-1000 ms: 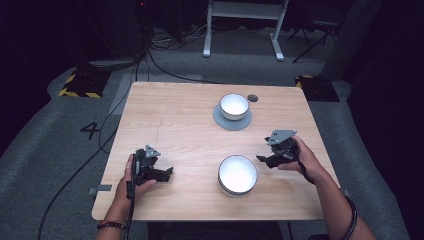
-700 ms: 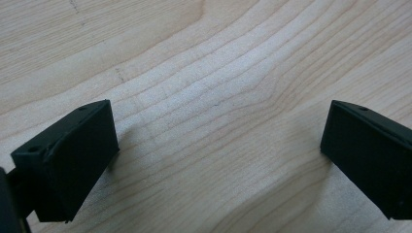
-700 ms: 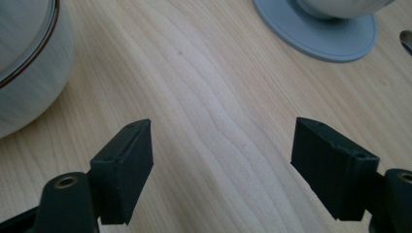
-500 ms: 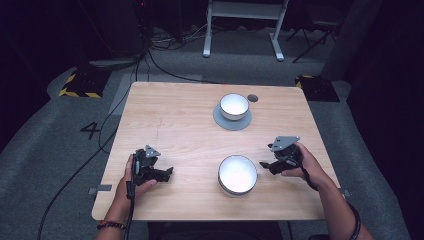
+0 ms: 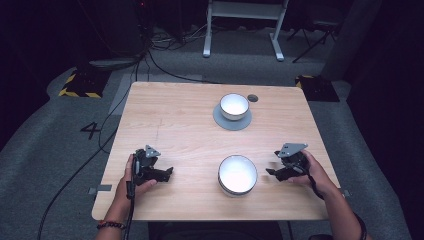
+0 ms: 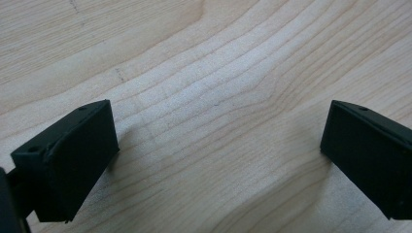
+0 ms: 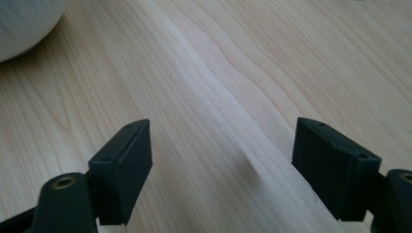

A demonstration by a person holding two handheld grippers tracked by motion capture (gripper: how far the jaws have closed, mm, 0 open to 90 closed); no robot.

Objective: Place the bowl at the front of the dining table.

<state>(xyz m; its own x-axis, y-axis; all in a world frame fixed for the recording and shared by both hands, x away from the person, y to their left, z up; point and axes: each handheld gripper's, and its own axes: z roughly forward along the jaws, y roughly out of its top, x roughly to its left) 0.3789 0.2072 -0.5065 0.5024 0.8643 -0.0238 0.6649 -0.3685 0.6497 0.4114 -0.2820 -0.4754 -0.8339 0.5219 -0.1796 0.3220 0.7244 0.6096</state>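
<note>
Pale matt wood-grain table [image 5: 180,125]; glossy white bowl [image 5: 238,173]; matt black fingers [image 7: 124,170].

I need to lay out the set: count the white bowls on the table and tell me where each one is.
2. One bowl stands on a grey saucer at the far middle of the table. The other bowl sits near the front edge, between the two grippers. None seems hidden.

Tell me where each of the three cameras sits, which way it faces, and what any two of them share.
High view: above the person's side, looking forward and down at the table, two bowls, both hands and tools.
Left gripper view: rides the left tool, looking along its open jaws at bare wood.
Right gripper view: rides the right tool, open jaws over wood, near bowl's edge top left.
Shared: that near bowl also shows from above.
</note>
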